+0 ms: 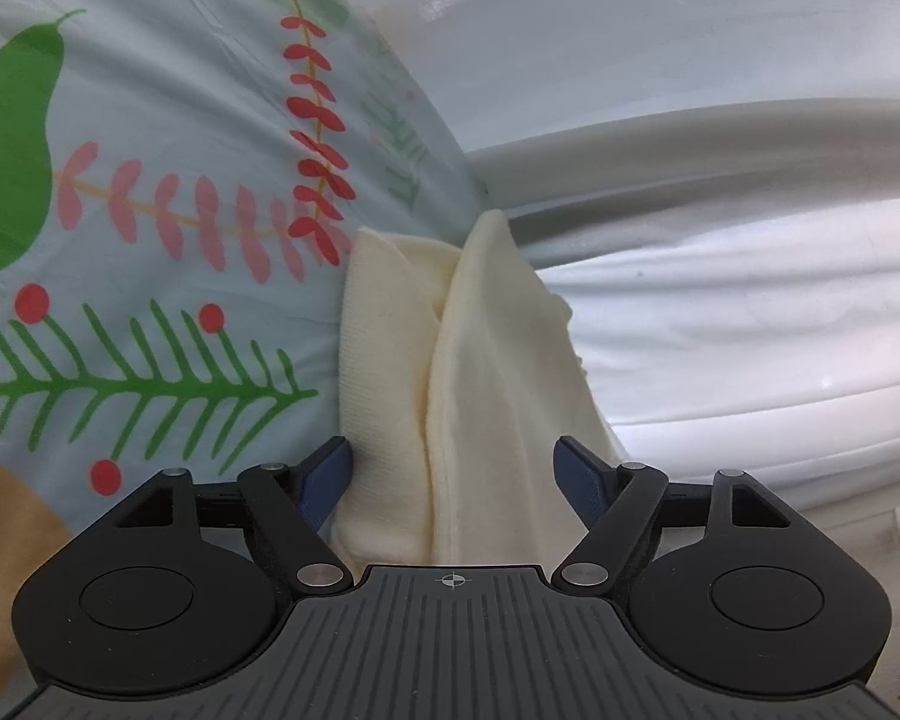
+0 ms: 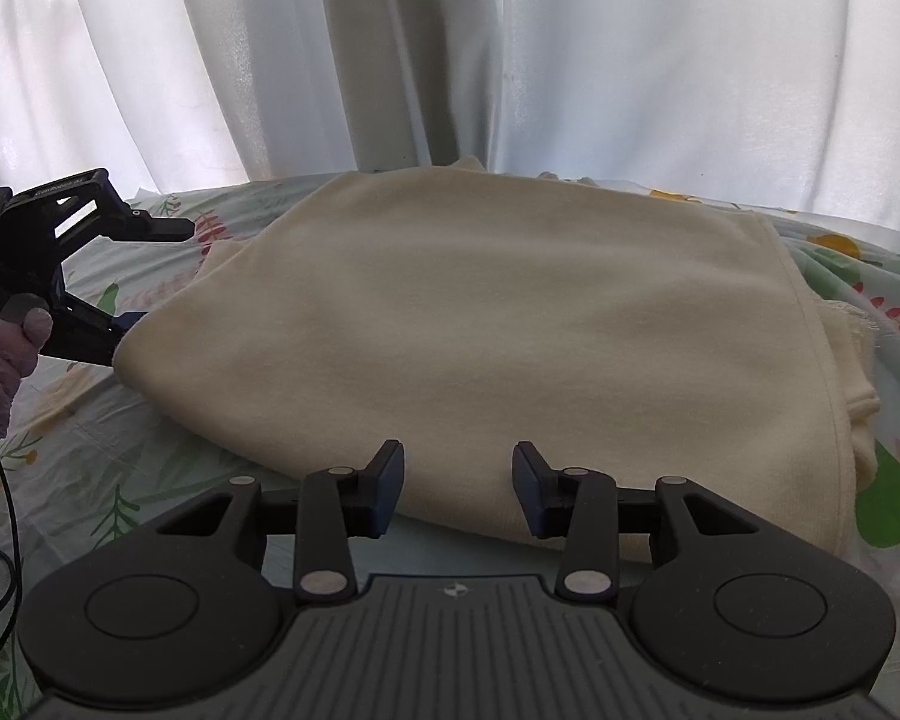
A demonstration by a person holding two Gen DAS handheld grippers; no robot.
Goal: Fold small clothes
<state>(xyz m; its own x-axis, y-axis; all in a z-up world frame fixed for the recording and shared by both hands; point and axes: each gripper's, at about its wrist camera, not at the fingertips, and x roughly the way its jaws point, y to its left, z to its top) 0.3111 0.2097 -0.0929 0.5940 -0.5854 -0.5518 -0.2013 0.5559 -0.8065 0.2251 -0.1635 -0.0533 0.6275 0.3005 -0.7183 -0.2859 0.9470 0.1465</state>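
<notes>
Item: cream garment (image 2: 486, 324), folded into a broad slab, lying on a floral sheet (image 2: 858, 300). White curtains (image 2: 510, 60) hang behind. What the sheet covers, bed or desk, cannot be told.

Left hand-held gripper (image 1: 453, 462): jaws spread wide, released. A folded end of the garment stands between the blue pads (image 1: 576, 468) without either pad pressing on it. In the right wrist view this gripper (image 2: 127, 324) sits at the garment's left end, its lower finger touching or just under the cloth edge; which one cannot be told. A gloved hand (image 2: 0, 360) holds its grip.

Right hand-held gripper (image 2: 457, 480): jaws partly apart, nothing clamped. It sits at the garment's near long edge, about mid-length, pads just above or at the cloth.

Key relation: the garment's long axis runs left to right across the right gripper's view, straight ahead of it. The left gripper faces along that axis from the end. Both are close; the left is already astride cloth.

Judgement: a further fold would likely need the left jaws to close on that end first.
</notes>
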